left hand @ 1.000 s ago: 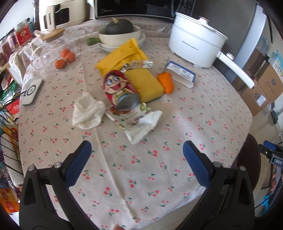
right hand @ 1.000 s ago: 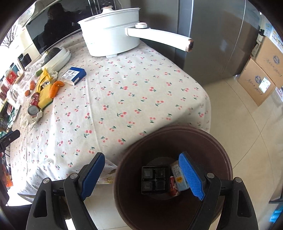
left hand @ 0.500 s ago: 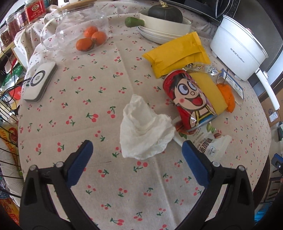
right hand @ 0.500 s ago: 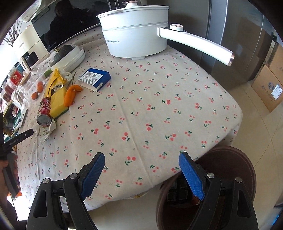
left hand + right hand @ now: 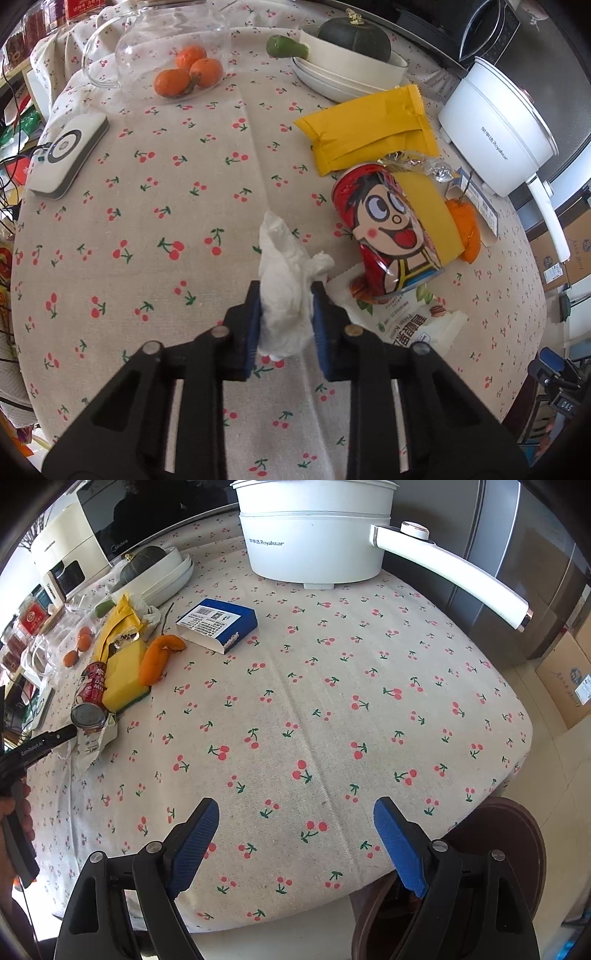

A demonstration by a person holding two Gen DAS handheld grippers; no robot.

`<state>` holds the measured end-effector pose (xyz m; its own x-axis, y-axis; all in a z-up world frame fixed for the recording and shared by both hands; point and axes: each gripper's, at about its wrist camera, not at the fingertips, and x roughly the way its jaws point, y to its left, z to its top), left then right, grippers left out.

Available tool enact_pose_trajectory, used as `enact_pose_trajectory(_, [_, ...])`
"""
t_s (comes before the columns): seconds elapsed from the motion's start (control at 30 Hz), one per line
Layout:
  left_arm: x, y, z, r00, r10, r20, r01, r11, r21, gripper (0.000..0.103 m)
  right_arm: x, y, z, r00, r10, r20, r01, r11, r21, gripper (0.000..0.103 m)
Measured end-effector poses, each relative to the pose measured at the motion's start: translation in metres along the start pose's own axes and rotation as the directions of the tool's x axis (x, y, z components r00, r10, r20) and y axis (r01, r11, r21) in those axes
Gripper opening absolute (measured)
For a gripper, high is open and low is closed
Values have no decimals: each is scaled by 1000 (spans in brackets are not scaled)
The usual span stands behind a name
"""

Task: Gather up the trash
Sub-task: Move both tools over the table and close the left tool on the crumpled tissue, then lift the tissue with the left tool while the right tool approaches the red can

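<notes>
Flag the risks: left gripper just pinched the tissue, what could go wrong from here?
1. The crumpled tissue is soft and only partly between the left gripper's pads; it may slip or tear on lifting.
2. Its loose edge lies against the nut snack wrapper under the red cartoon can; a snag could set the can rolling.
3. The brown trash bin sits past the table edge, so a loose grip could drop it en route.

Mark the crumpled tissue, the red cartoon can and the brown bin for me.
crumpled tissue [image 5: 284, 295], left wrist view, middle of the wad.
red cartoon can [image 5: 388, 232], left wrist view, printed side.
brown bin [image 5: 517, 834], right wrist view, rim.
</notes>
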<state>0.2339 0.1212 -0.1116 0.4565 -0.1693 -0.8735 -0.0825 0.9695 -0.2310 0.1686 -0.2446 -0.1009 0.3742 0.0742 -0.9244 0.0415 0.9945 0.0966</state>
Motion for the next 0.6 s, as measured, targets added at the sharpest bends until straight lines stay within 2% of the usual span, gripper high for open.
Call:
enact_pose_trajectory(0.2, [-26,13,-2,999,-32,31,33,999,-35,20,-3,28,3,1000,12,18,-12,999,-40,87])
enact_pose_trajectory(0.37, [-38,27,-10,999,-22,36,23,999,-31,20,-6,73,9,997,61,49,-57,995,-88,87])
enact_pose_trajectory(0.5, [-44,38,-16,999,-43,21,44,997,-60,20,-2,117,23,986,148,81,-140,985,-98,87])
enact_pose_trajectory(0.6, [-49,38,-17,999,-15,29,16,1000,-23,20,9,154,35,975,202,92,-189,972,-138,87])
